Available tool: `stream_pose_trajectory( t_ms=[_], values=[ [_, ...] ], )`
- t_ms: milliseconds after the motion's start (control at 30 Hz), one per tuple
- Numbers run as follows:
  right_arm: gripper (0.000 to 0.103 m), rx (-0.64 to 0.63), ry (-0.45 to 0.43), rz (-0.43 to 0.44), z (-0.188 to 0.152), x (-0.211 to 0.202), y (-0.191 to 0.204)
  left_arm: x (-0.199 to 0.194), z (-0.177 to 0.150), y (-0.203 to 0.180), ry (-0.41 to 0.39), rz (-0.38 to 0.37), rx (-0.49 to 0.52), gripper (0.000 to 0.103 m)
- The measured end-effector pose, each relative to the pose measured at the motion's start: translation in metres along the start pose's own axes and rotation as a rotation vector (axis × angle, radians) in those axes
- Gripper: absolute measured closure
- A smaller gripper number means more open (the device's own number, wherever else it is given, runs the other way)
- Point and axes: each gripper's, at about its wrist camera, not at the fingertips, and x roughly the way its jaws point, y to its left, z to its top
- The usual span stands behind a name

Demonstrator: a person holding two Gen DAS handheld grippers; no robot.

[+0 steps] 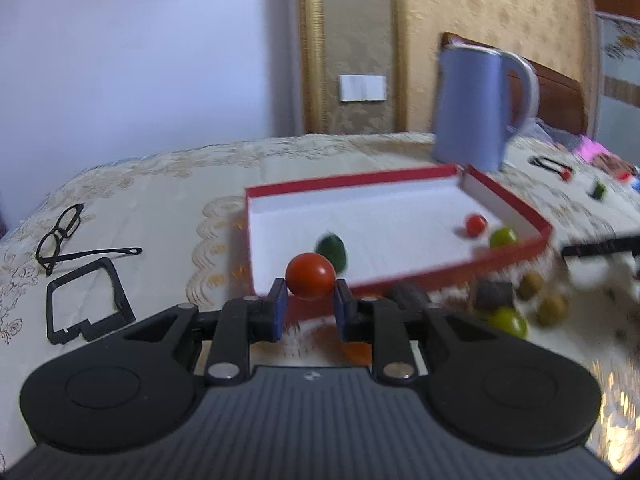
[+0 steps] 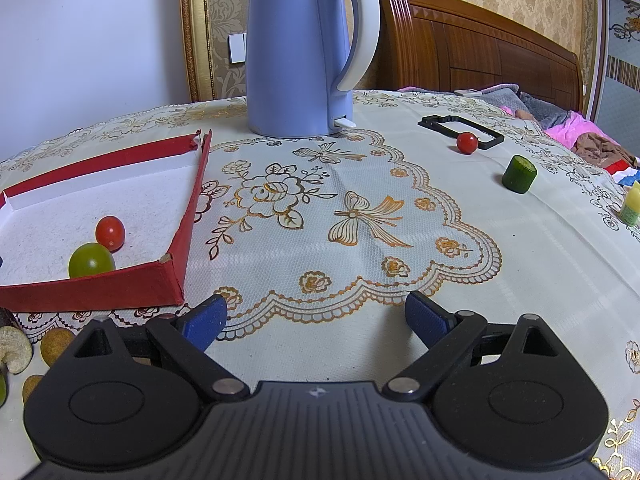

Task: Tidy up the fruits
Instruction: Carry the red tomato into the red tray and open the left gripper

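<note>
Carrying a red tomato (image 1: 311,276) pinched between the blue pads of the left claw (image 1: 310,306), just short of the red tray's (image 1: 416,274) near wall, tray floor straight ahead beyond it. Inside already: a small red tomato (image 1: 476,224), a green fruit (image 1: 503,237), a dark green one (image 1: 331,251). Hovering wide apart and empty, right claw (image 2: 316,320), with a stray tomato (image 2: 467,143) and green cylinder (image 2: 519,174) well ahead to its right.
</note>
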Motion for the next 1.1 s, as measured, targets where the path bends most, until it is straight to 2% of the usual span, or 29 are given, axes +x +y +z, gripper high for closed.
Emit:
stream_pose_trajectory(
  t_ms=[167,367,500,600,767,833,933,967,1033,1100],
  values=[
    [0.007,0.000,0.000,0.000,0.000,0.000,0.000,0.035,0.020,0.004,0.028,0.109,-0.079,0.081],
    [0.007,0.000,0.000,0.000,0.000,0.000,0.000,0.065,0.029,0.002,0.056,0.077,-0.073,0.081],
    [0.007,0.000,0.000,0.000,0.000,0.000,0.000,0.080,0.026,-0.001,0.093,0.104,-0.084,0.081],
    [0.007,0.000,0.000,0.000,0.000,0.000,0.000,0.090,0.021,0.006,0.121,0.099,-0.116,0.081],
    [0.007,0.000,0.000,0.000,0.000,0.000,0.000,0.088,0.017,-0.001,0.113,0.112,-0.067,0.080],
    [0.007,0.000,0.001,0.000,0.000,0.000,0.000,0.082,0.017,0.000,0.110,0.108,-0.061,0.072],
    [0.007,0.000,0.001,0.000,0.000,0.000,0.000,0.062,0.014,0.005,0.089,0.061,-0.083,0.049],
    [0.007,0.000,0.001,0.000,0.000,0.000,0.000,0.054,0.012,0.007,0.078,0.033,-0.095,0.045],
    [0.007,0.000,0.001,0.000,0.000,0.000,0.000,0.037,0.006,0.005,0.049,0.022,-0.086,0.043],
    [0.007,0.000,0.001,0.000,0.000,0.000,0.000,0.023,-0.001,-0.001,0.029,0.036,-0.059,0.025]
  ],
)
